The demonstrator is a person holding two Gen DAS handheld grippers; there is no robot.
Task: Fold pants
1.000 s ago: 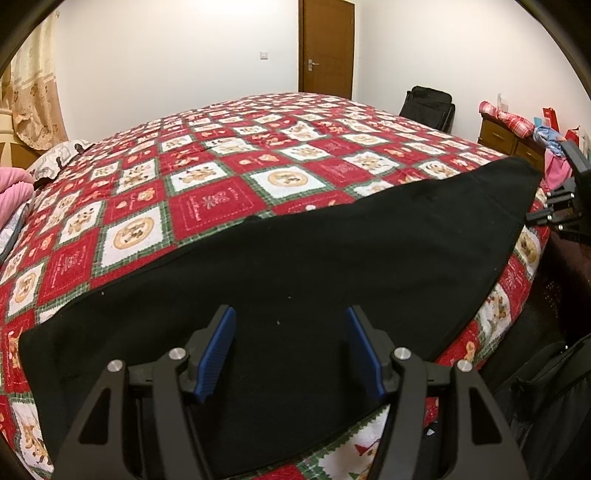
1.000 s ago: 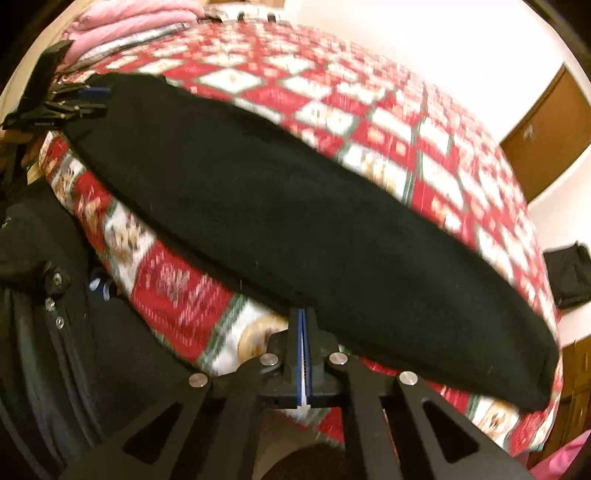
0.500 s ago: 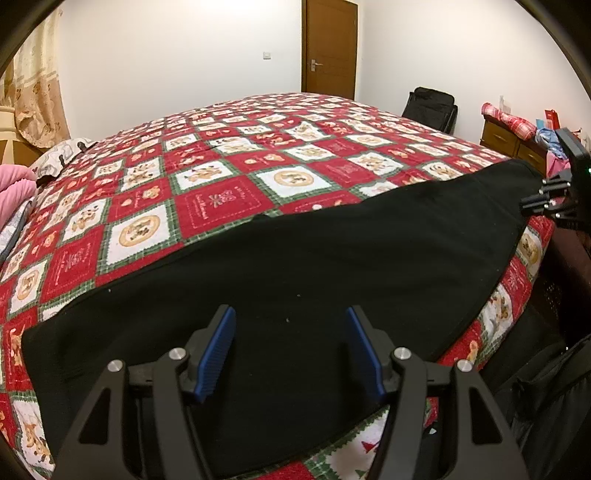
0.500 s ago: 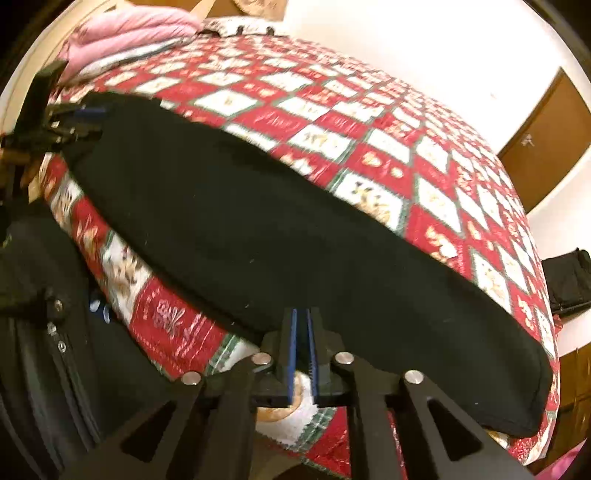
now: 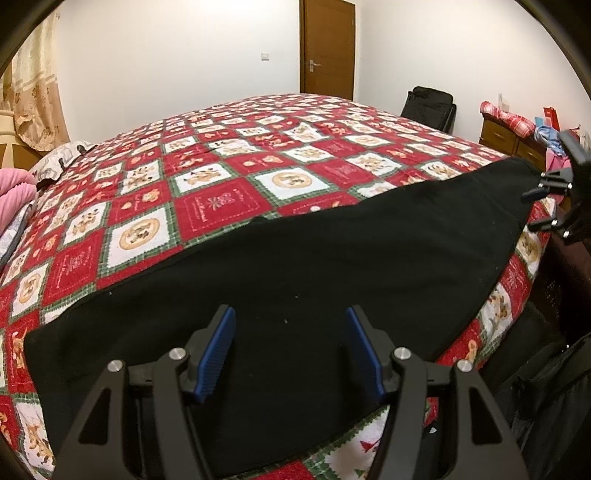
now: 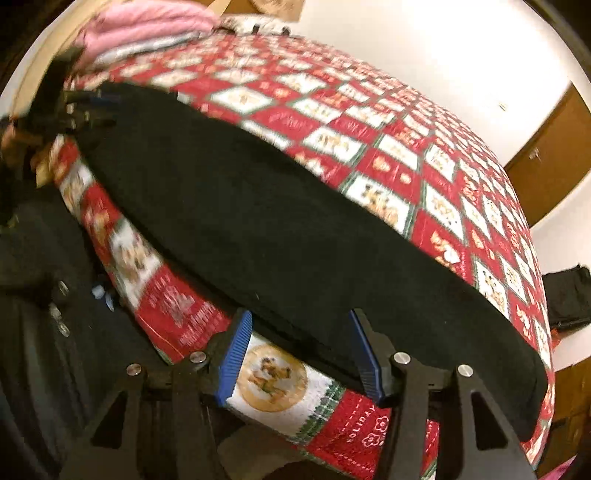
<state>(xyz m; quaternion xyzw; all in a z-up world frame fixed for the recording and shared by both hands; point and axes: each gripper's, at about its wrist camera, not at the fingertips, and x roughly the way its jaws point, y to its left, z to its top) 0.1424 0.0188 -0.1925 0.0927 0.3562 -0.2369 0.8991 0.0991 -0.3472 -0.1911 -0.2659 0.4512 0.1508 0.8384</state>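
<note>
The black pants [image 5: 314,269] lie flat as one long folded strip along the near edge of the bed [image 5: 221,206]. They also show in the right wrist view [image 6: 266,221]. My left gripper [image 5: 290,347] is open and empty, held low over the pants near one end. My right gripper [image 6: 301,350] is open and empty at the bed's edge by the pants' other end. It appears far right in the left wrist view [image 5: 554,206]. The left gripper appears at the far left of the right wrist view [image 6: 85,110].
A red patchwork quilt [image 6: 388,158] covers the bed. Pink bedding [image 6: 147,26] lies at the head end. A black bag [image 5: 428,107] and a wooden dresser [image 5: 509,140] stand by the far wall near a brown door [image 5: 327,48]. Dark clothing [image 6: 33,295] fills the space beside the bed.
My right gripper has opened from shut and shifted along the pants' edge. The left gripper stays open in nearly the same place.
</note>
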